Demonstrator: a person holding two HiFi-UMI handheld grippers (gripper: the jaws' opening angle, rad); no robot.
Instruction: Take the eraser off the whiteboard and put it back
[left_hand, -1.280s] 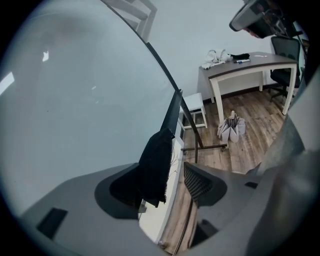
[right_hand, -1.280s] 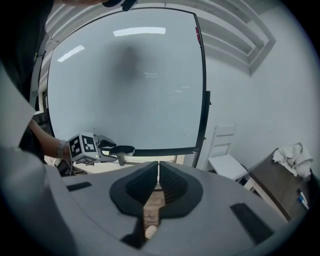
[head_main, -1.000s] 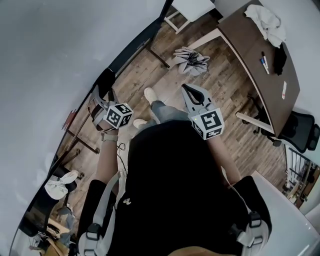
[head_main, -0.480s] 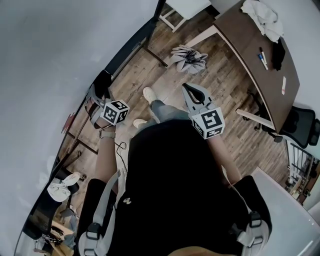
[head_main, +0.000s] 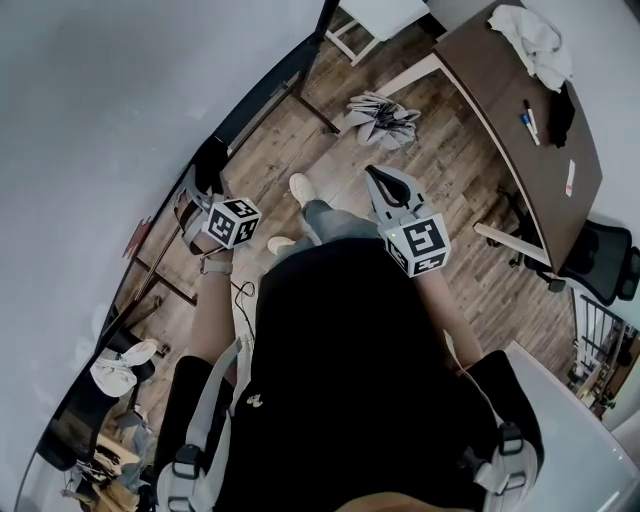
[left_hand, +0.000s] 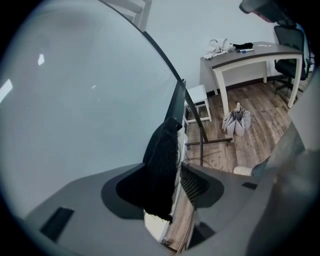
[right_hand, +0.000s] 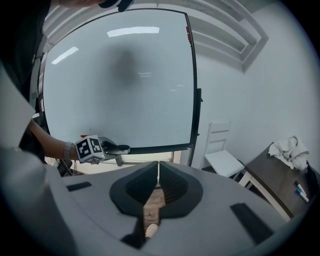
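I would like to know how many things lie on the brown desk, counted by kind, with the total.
On the desk:
White cloth: 1
Markers: 2
Black item: 1
Paper slip: 1
Total: 5

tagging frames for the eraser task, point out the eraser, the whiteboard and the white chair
eraser (left_hand: 161, 170), left gripper view, middle of its black felt body
whiteboard (right_hand: 125, 85), right gripper view, bare middle of its white face
white chair (right_hand: 223, 161), right gripper view, top of its seat
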